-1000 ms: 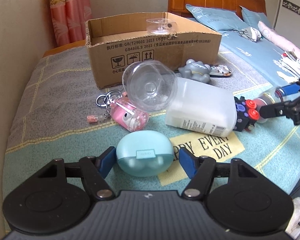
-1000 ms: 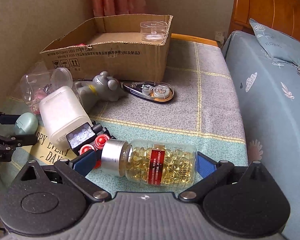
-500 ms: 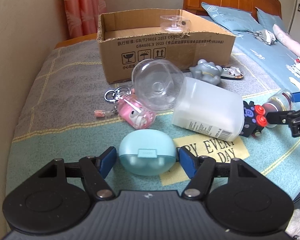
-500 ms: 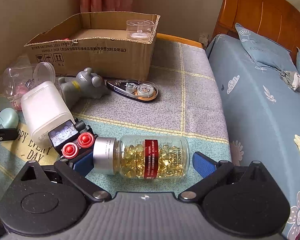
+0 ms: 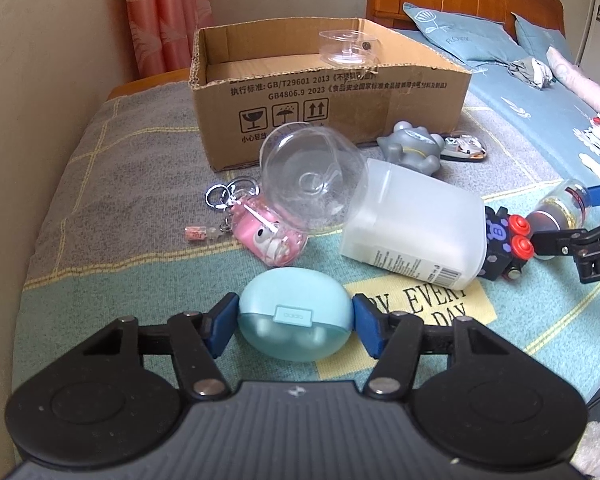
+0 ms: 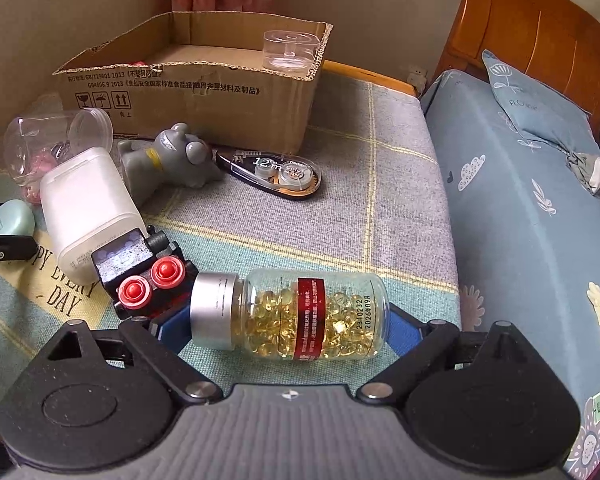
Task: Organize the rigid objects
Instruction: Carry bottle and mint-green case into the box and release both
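On a patterned blanket [image 5: 112, 184] strewn with small objects, the left gripper [image 5: 294, 322] is closing its jaws on a pale blue earbud case [image 5: 295, 321]; the blue pads, which stood clear of the case a second ago, now touch both its sides. The right gripper [image 6: 290, 326] is closing too: its pads, earlier well apart from the capsule bottle [image 6: 290, 314] lying on its side, now meet the silver cap and the glass base. Case and bottle both lie on the blanket where they were. Behind them sit a white plastic jar [image 5: 414, 228], a grey toy [image 6: 180, 156] and an open cardboard box [image 5: 328, 92]
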